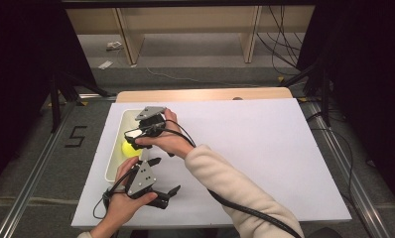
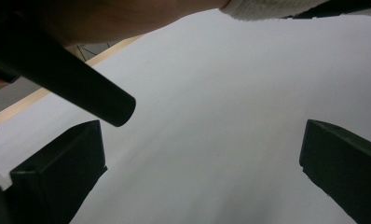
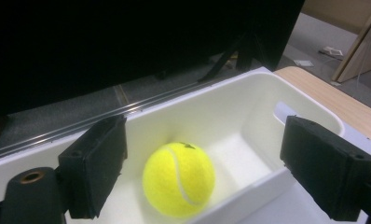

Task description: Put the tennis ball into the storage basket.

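Hovering: right gripper (image 1: 136, 135) sits over the white bin (image 1: 117, 148) at the left of the table, held in the person's right hand (image 1: 168, 141), forearm in a cream sleeve (image 1: 235, 193) reaching in from bottom right.
Right gripper state: jaws parted, nothing between the pads; the right gripper view has the two black jaws standing apart at each side with a clear gap, no contact with the ball.
Ball: yellow tennis ball (image 3: 179, 179) lies on the floor of the bin, free of both jaws; in the high view it (image 1: 129, 148) peeks out just below the right hand, in the bin's middle part.
Bin: white, rectangular, long side running away from the person, on the white sheet (image 1: 265, 148) near its left edge; rim and near wall show in the right gripper view (image 3: 249, 186).
Left gripper: (image 1: 161, 191) held in the left hand (image 1: 123, 203) at bottom left, just beside the bin's near end, over the white sheet, pointing right across the table.
Left gripper state: jaws wide apart, empty; the left gripper view has bare white sheet between them.
Hands: close together, right arm crossing above the left gripper; touching or not, can't tell.
Cables: black cable (image 1: 245, 210) trails along the right sleeve toward the bottom edge.
Table: light wood edge (image 1: 205, 94) shows past the sheet's far side.
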Demonstrator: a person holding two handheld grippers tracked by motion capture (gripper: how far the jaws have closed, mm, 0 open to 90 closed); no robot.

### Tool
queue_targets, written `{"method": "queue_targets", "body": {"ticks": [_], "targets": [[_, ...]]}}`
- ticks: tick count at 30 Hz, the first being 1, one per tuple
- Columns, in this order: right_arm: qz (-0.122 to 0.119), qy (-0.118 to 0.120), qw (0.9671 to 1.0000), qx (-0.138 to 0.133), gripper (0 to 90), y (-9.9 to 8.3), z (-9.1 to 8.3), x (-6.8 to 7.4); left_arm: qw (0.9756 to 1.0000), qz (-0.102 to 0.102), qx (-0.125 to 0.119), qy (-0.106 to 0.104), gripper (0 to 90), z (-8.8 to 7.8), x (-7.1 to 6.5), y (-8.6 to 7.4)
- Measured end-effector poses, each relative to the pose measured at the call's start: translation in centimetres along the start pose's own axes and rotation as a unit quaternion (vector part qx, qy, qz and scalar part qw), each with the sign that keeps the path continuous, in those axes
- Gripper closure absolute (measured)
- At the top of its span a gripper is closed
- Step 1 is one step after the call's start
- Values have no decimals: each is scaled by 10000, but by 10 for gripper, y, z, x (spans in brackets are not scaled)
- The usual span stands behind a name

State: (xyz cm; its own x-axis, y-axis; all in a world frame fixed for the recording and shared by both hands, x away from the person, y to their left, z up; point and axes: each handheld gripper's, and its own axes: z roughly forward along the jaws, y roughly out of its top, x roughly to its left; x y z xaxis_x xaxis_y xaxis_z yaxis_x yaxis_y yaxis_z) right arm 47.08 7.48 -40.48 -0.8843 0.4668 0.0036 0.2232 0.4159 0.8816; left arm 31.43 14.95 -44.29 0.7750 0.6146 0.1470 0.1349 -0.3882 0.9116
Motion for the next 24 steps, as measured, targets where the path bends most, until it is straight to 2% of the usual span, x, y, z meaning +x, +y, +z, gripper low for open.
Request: {"method": "queue_targets", "body": {"ticks": [24], "targets": [[209,-269,9994,-101,153,-22,-51,-21,10000,-14,4,12,0,0,1,0]]}}
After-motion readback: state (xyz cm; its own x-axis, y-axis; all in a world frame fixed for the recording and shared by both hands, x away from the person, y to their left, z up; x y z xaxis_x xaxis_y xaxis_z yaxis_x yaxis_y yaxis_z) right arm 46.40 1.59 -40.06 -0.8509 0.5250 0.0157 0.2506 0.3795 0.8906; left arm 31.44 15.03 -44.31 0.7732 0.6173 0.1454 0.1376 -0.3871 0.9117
